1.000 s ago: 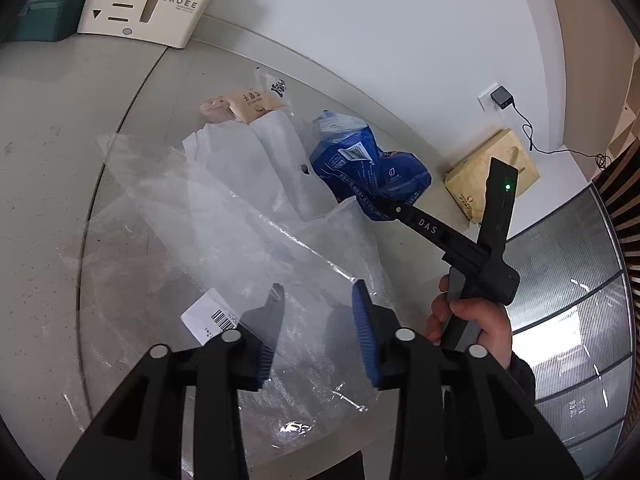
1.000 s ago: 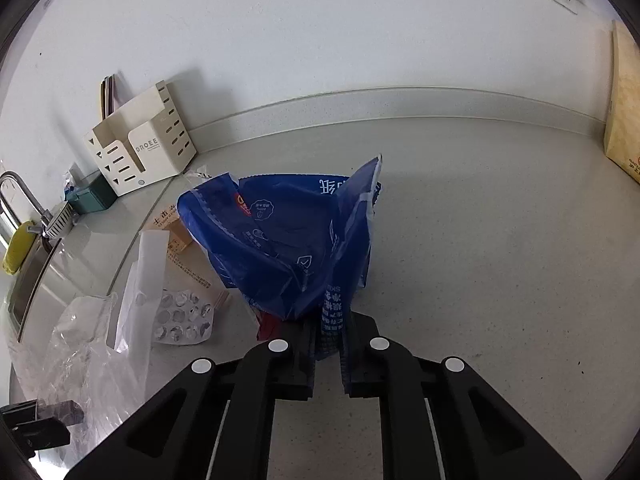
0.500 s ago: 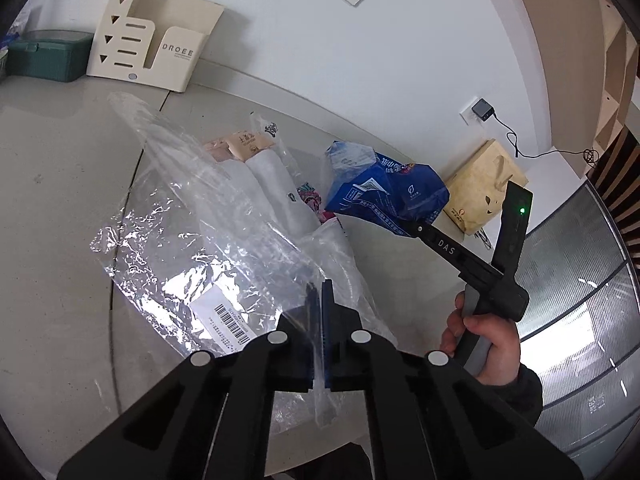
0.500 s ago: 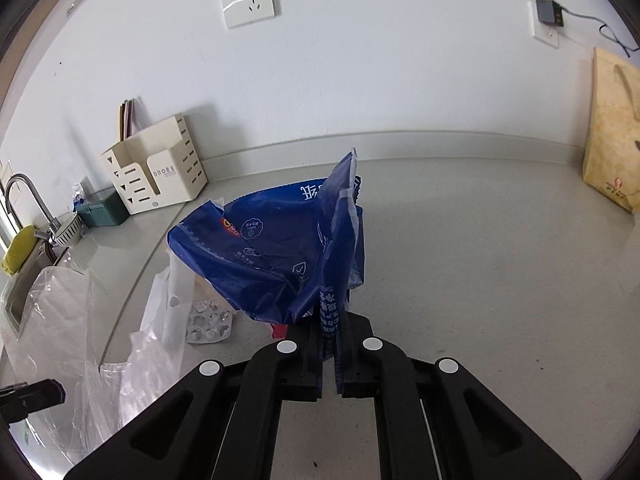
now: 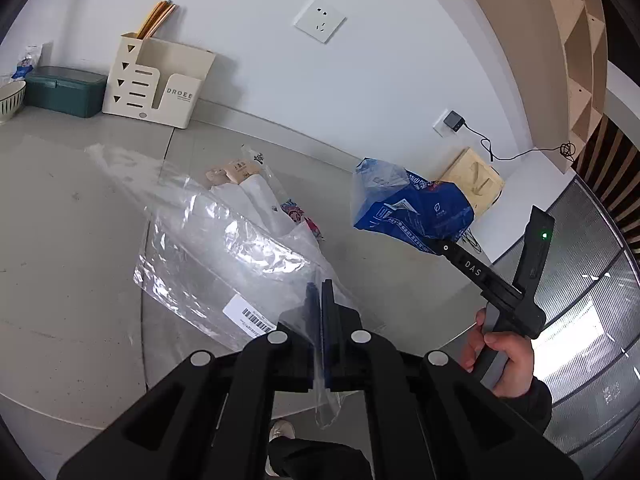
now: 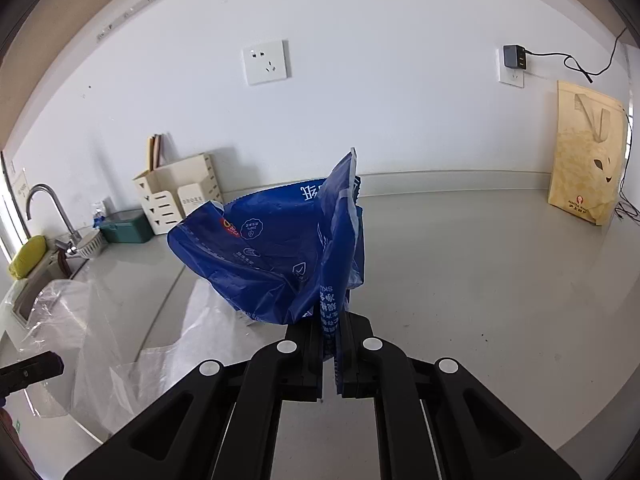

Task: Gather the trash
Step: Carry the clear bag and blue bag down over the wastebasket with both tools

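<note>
Two handheld grippers work over a pale grey countertop [image 5: 72, 240] scattered with packaging waste.

In the left wrist view, the left gripper [image 5: 319, 300] sits at 6 o'clock with its blue-padded fingers pressed together, pinching the near edge of a large clear plastic bag [image 5: 224, 252]. The bag spreads toward 10 o'clock, crinkled and partly raised off the counter, with a white barcode label [image 5: 250, 317] near the fingers. Beyond it, toward 12 o'clock, lie a white paper sleeve [image 5: 256, 196], a small beige snack wrapper [image 5: 232, 170] and a scrap of red patterned wrapper [image 5: 298, 216]. At 3 o'clock the person's right hand [image 5: 502, 354] grips the handle of the other tool, which reaches toward 1 o'clock.

In the right wrist view, the right gripper [image 6: 329, 344] is closed on a fold of a crumpled blue plastic package [image 6: 280, 256] printed with white text. The package hangs above the counter at the centre of the frame.

Against the white wall stand a cream slotted organiser [image 5: 156, 80] at 11 o'clock, a dark green lidded box [image 5: 64, 90] just beside it, and a tan paper bag [image 6: 586, 160] at 2 o'clock in the right view. A wall socket [image 6: 266, 62] sits at 12 o'clock, a plugged-in charger [image 6: 514, 56] at 1 o'clock. A tap [image 6: 48, 208] and a yellow sponge [image 6: 28, 256] are at 9 o'clock.
</note>
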Tool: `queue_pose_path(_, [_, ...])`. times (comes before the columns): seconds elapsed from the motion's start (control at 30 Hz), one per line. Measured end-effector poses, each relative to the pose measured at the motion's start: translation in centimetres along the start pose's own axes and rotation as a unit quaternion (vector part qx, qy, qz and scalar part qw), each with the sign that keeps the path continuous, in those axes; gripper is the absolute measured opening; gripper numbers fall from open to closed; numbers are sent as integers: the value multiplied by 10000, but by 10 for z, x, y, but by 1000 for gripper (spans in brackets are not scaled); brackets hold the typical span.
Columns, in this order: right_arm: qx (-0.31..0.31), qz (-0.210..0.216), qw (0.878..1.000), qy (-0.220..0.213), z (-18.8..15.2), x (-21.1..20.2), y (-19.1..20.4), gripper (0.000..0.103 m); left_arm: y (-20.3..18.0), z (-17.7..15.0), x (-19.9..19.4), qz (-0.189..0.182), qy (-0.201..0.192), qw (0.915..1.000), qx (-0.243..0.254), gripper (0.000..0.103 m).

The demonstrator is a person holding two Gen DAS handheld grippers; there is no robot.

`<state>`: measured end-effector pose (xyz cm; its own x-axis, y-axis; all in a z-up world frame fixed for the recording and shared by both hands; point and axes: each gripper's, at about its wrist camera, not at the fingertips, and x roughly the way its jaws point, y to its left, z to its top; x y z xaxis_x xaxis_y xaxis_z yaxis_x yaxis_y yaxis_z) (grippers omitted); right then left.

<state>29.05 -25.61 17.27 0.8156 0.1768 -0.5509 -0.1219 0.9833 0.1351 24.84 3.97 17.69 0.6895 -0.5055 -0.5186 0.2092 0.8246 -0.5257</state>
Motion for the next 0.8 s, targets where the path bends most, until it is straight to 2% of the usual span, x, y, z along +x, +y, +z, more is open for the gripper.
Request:
queue_pose_path(0.27, [-123, 105, 9997, -157, -30, -59, 24, 8, -15, -26, -40, -216, 21, 9997, 133, 3])
queue_pose_path(0.57, [-42, 31, 9999, -155, -74, -119, 35, 8, -27, -78, -87, -382, 125, 9983, 432, 4])
queue_pose_path(0.8, [-151, 11, 9997, -180, -112, -158, 48, 8, -36, -115, -111, -539, 281, 9963, 608, 4])
